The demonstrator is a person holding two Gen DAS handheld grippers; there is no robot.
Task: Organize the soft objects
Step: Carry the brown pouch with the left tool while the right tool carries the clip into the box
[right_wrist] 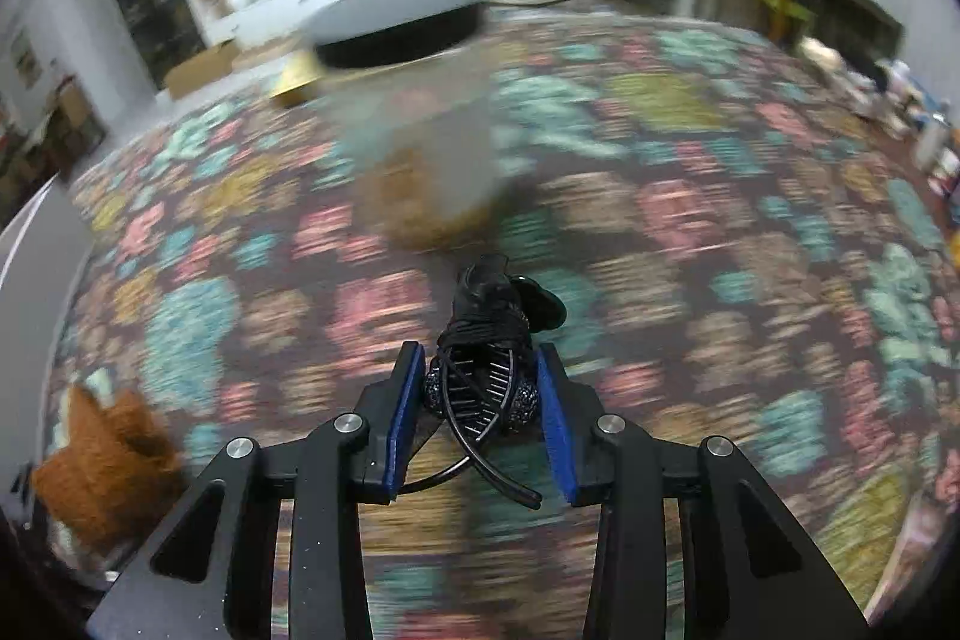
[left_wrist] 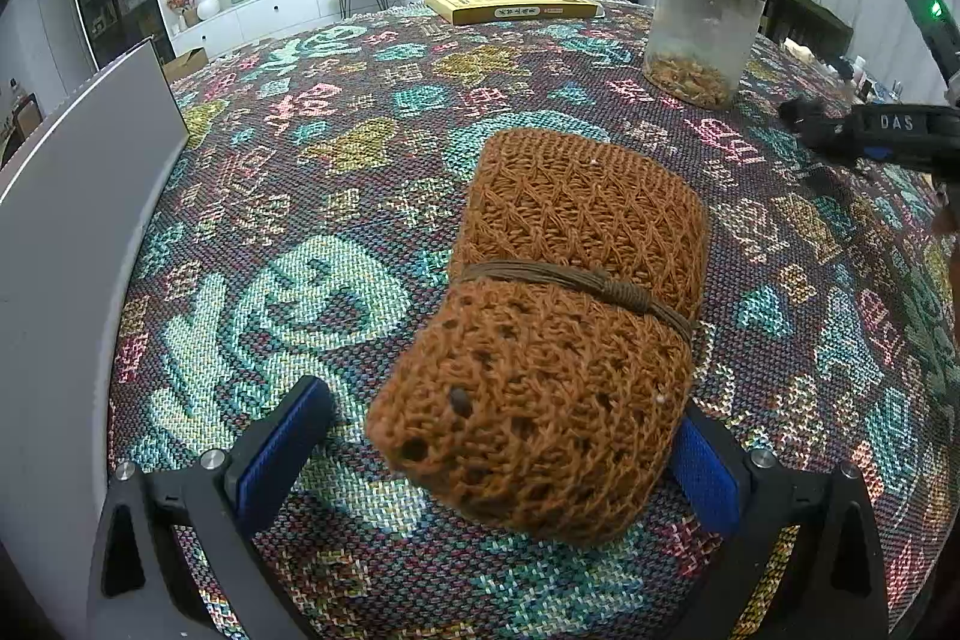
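Note:
A brown knitted roll, tied round its middle with a brown cord, lies on the patterned tablecloth. Its near end sits between the fingers of my left gripper. The jaws stand wide, and a gap shows between the left pad and the knit. In the blurred right wrist view, my right gripper is shut on a black hair claw clip with sparkly sides, held above the cloth. The roll also shows at the lower left there. The right gripper's body enters the left view from the right edge.
A clear plastic jar with a black lid and brownish contents stands at the back right of the table. A flat yellow box lies at the far edge. A grey upright panel borders the left side. Behind the table is a living room.

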